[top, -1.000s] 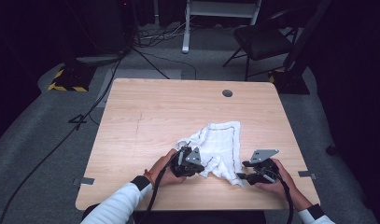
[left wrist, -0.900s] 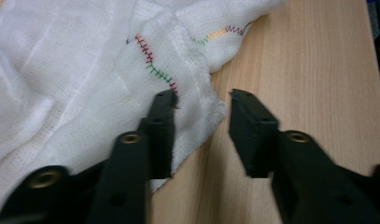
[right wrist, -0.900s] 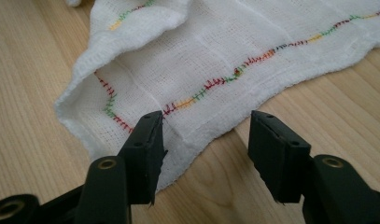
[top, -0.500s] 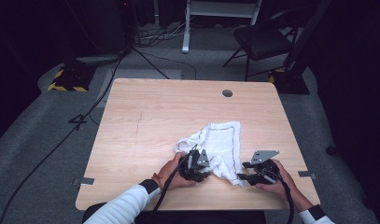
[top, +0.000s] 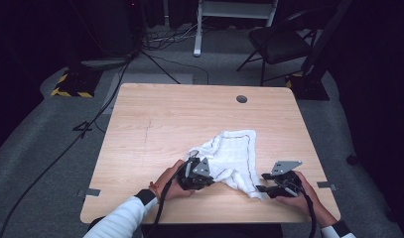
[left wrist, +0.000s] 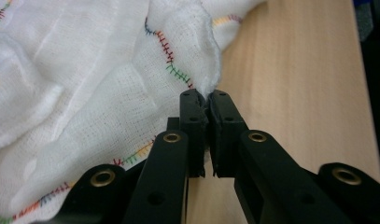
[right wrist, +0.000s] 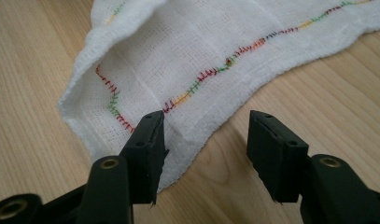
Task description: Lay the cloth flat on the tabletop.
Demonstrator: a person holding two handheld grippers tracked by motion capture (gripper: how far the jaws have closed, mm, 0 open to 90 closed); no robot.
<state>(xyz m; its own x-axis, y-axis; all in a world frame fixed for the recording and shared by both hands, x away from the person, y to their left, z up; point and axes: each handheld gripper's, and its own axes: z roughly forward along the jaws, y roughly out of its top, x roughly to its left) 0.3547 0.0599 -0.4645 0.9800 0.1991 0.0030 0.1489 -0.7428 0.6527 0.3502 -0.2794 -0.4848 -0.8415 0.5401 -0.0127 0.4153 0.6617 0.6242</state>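
The left gripper (left wrist: 207,100) is clamping the white cloth (top: 233,153) edge, having just closed; the right gripper (right wrist: 205,122) is hanging open, so a lift looks near.

Left gripper (left wrist: 207,100) clamped, right gripper (right wrist: 204,126) agape

The surface (top: 155,129) was a pale wooden top with a small dark round hole (top: 241,98) near its far edge. A white cloth (top: 233,153) with a coloured stitched hem lay crumpled directly on it, on the person's side of that hole and well apart from it. Away from the cloth, towards the hole, the wood lay bare.
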